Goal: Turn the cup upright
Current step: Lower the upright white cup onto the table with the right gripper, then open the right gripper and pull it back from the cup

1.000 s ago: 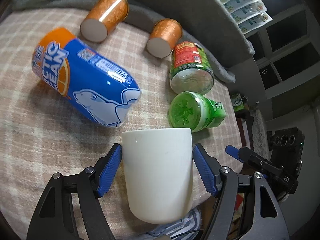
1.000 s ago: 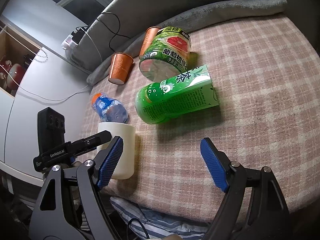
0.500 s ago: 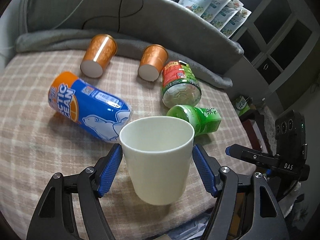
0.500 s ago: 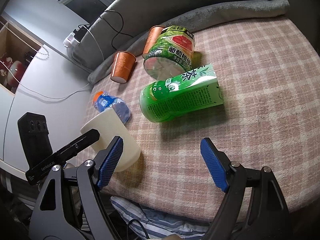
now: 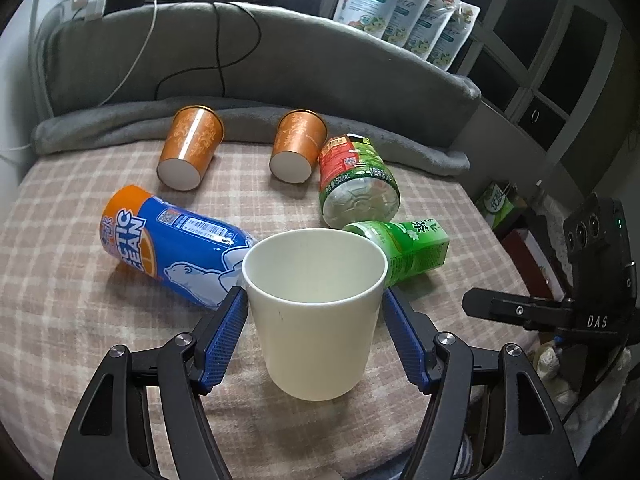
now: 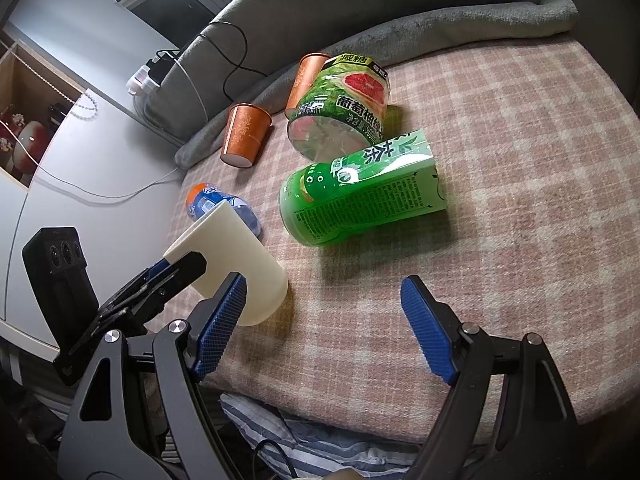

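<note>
A plain white cup (image 5: 316, 312) is held between the blue pads of my left gripper (image 5: 316, 332), which is shut on it. Its open mouth faces up and toward the far side; its base is near the checked cloth at the front edge. In the right wrist view the cup (image 6: 236, 264) is tilted, mouth up-left, base low over the cloth, with the left gripper's fingers on it. My right gripper (image 6: 324, 336) is open and empty, just right of the cup.
On the checked cloth (image 5: 60, 300) lie a blue and orange bottle (image 5: 176, 248), a green tea bottle (image 5: 404, 248), a grapefruit drink bottle (image 5: 356, 184) and two orange paper cups (image 5: 192, 148) (image 5: 298, 144). A grey padded rim (image 5: 320, 60) curves behind them.
The left gripper has turned the cup from mouth-down to mouth-up and tilted, lifting the view toward the far rim. The right gripper has stayed open in place.
</note>
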`<control>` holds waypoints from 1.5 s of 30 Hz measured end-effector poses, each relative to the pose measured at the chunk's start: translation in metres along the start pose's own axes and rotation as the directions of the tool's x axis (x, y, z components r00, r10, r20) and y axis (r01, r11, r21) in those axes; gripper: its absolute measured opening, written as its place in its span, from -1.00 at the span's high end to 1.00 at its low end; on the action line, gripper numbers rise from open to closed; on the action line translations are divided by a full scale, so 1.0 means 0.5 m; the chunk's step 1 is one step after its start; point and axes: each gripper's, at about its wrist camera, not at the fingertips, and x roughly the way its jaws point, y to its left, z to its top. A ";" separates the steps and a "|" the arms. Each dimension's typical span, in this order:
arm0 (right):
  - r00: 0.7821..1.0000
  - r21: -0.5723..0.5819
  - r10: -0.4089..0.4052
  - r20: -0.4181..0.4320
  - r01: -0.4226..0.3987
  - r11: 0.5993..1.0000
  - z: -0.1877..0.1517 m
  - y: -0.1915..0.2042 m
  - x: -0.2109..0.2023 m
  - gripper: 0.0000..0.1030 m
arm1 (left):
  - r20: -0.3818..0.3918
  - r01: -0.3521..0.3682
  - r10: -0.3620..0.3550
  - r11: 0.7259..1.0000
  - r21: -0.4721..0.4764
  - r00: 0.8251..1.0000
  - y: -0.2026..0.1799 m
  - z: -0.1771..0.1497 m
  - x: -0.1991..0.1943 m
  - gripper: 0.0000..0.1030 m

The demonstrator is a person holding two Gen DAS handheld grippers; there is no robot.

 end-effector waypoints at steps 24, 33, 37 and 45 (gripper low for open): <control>1.000 -0.037 -0.008 0.020 0.009 0.999 -0.012 0.021 -0.005 -0.60 | 0.017 -0.008 0.006 0.997 0.083 1.000 -0.046 -0.050 -0.034 -0.28; 0.999 -0.072 -0.025 0.047 0.028 0.997 -0.023 0.039 -0.018 -0.60 | 0.002 0.012 -0.012 0.997 0.081 1.000 -0.055 -0.070 -0.047 -0.28; 0.997 -0.082 -0.034 0.066 0.039 0.996 -0.030 0.044 -0.028 -0.60 | 0.001 0.021 -0.021 0.996 0.085 1.000 -0.057 -0.076 -0.056 -0.28; 0.991 -0.115 -0.067 0.120 0.081 0.990 -0.049 0.058 -0.052 -0.60 | 0.008 0.028 -0.028 0.996 0.083 1.000 -0.055 -0.085 -0.078 -0.36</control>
